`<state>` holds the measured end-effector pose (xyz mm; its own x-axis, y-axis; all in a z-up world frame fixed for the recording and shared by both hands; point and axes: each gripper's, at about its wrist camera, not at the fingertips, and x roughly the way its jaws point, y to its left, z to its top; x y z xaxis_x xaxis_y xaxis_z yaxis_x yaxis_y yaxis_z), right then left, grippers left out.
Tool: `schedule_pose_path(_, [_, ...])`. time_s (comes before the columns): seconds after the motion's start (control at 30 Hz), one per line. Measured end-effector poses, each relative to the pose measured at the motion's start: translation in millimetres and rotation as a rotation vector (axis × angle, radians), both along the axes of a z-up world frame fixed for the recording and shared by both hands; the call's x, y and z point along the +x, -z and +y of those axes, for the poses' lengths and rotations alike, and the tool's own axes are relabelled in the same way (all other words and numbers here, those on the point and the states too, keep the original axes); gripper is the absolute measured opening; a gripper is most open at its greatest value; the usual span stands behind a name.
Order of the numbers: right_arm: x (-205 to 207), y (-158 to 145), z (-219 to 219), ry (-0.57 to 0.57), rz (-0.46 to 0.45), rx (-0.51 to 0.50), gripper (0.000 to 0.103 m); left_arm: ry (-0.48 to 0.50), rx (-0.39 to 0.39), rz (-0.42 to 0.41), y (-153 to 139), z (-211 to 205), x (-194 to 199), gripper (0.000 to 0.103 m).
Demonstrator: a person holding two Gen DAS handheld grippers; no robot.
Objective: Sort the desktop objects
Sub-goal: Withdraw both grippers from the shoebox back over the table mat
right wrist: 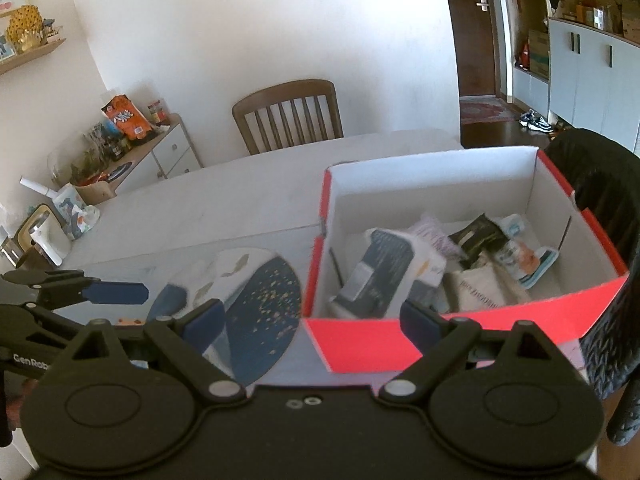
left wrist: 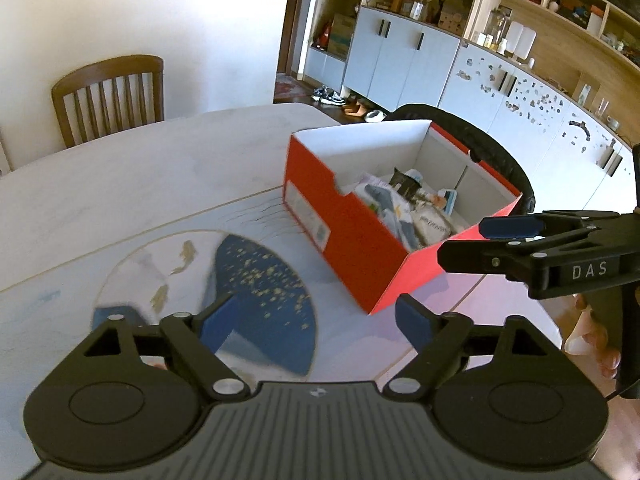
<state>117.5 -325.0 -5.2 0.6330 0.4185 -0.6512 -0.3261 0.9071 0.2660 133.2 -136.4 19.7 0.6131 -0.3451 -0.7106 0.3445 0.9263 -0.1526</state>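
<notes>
Table (left wrist: 120, 184): pale top that carries everything named here; a wooden chair (left wrist: 110, 96) stands at its far edge.
Round mat (left wrist: 256, 280): flat on the table just left of the box, printed in dark blue with gold flecks and a pale half.
Red box (left wrist: 360, 248): open-topped shoe box with a white inside, sitting on the table to the right of the mat; a black chair back (right wrist: 600, 200) rises behind its far side.
Box contents (right wrist: 432, 264): a loose heap of sorted desktop objects lying against one another on the box floor: a dark blue and white carton (right wrist: 380, 268), a small black packet (right wrist: 476, 236), a beige printed pouch (right wrist: 480, 292), and pale wrappers too blurred to identify.
Left gripper (left wrist: 316, 320): above the mat's near edge, blue-padded fingers (left wrist: 216, 324) spread wide, nothing between them.
Right gripper (right wrist: 312, 320): over the near red wall of the box, fingers spread wide and holding nothing; in the left wrist view it appears side-on beside the box's near corner.
</notes>
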Motion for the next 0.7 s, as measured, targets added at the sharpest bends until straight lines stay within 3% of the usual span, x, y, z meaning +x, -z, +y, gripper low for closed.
schedule_pose_path(0.33, [-22.1, 1.7, 39.1, 0.013, -0.025, -0.039, 0.098, -0.007, -0.009, 0.005, 11.7, 51.3, -21.9, 0.099])
schedule_pose_path(0.7, [-40.6, 13.8, 81.8, -0.008, -0.021, -0.077, 0.098, -0.021, 0.001, 0.010, 31.5, 108.0, -41.8, 0.102])
